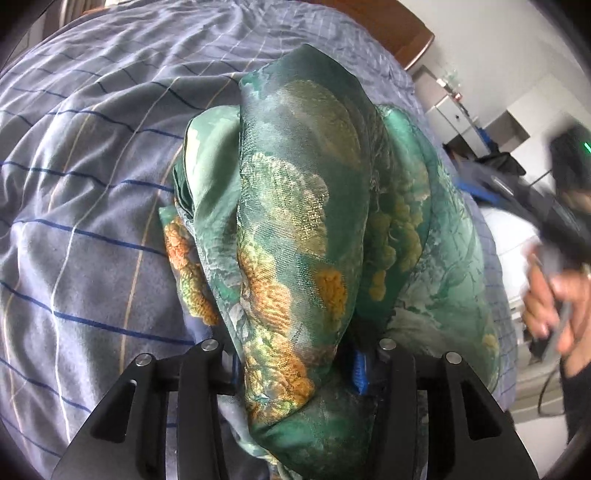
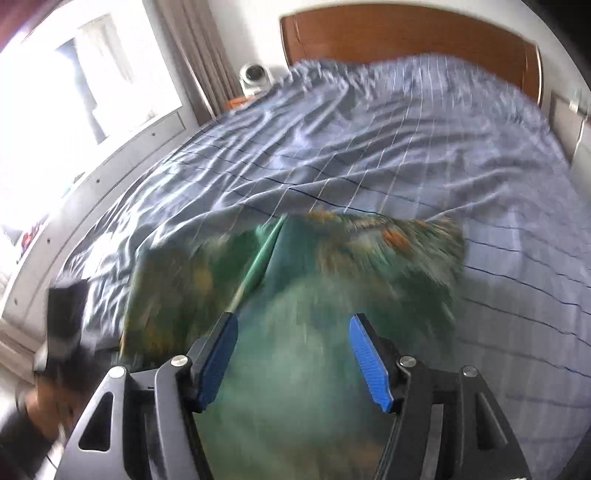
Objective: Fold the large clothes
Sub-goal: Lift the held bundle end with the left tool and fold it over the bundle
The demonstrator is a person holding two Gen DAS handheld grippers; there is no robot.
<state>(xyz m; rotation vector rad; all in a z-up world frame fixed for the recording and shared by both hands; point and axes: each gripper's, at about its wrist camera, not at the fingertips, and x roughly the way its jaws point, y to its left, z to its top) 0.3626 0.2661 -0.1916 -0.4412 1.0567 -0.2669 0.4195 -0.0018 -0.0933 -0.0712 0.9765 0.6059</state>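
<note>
Nearest, at six o'clock, the left gripper (image 1: 295, 373) has a bunched fold of the green floral garment (image 1: 306, 206) between its fingers; whether they pinch it I cannot tell; slippery cloth may slide out and unfold. The right gripper (image 2: 293, 363), fingers spread and empty, hovers above the garment; only its blurred view shows the headboard (image 2: 406, 33) at twelve o'clock, beyond the checked bedspread (image 2: 369, 147).

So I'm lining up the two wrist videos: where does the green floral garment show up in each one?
Left wrist view: the green floral garment fills the centre, bunched, running down between the left gripper's fingers.
Right wrist view: it lies blurred in the lower centre, beyond and beneath the open right gripper.
Shared landmark: the blue checked bedcover under it.
</note>
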